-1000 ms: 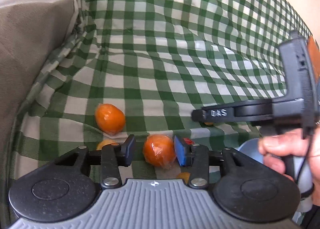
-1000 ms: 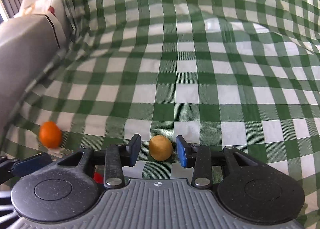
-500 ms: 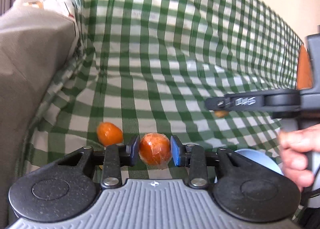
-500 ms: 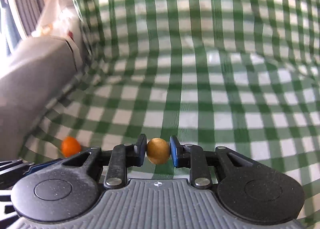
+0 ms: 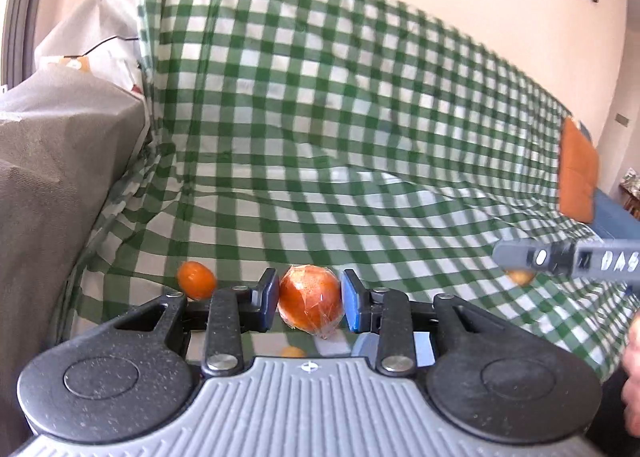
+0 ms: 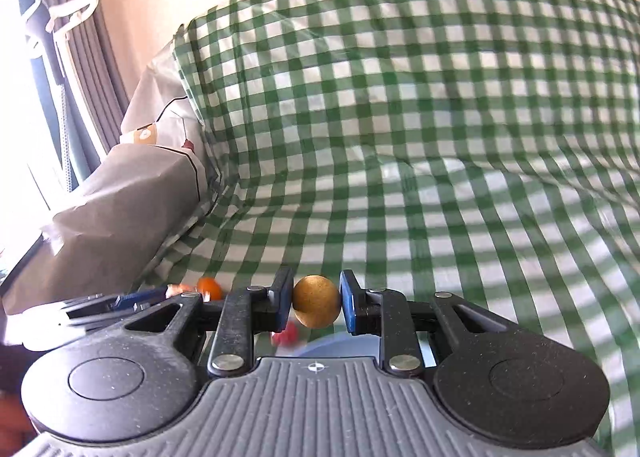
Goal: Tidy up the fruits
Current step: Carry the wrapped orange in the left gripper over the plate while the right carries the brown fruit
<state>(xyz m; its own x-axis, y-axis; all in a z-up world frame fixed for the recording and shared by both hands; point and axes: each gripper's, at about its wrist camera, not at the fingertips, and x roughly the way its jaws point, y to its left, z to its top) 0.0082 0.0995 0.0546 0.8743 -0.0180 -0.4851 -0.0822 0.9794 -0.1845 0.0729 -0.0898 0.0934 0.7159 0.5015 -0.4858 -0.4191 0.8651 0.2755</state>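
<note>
1. Left gripper clamped on orange fruit wrapped in clear film; pads pressing both sides, jaws just closed in on it, fruit lifted off green checked cloth
2. Right gripper clamped on small brown round fruit; jaws just closed in on it, fruit raised clear of cloth
3. Loose small orange fruit lying on cloth, left of left gripper, near grey armrest
4. Blue bowl rim partly visible under right gripper; small red item beside it, blurred
5. Orange cushion at far right end of couch
</note>
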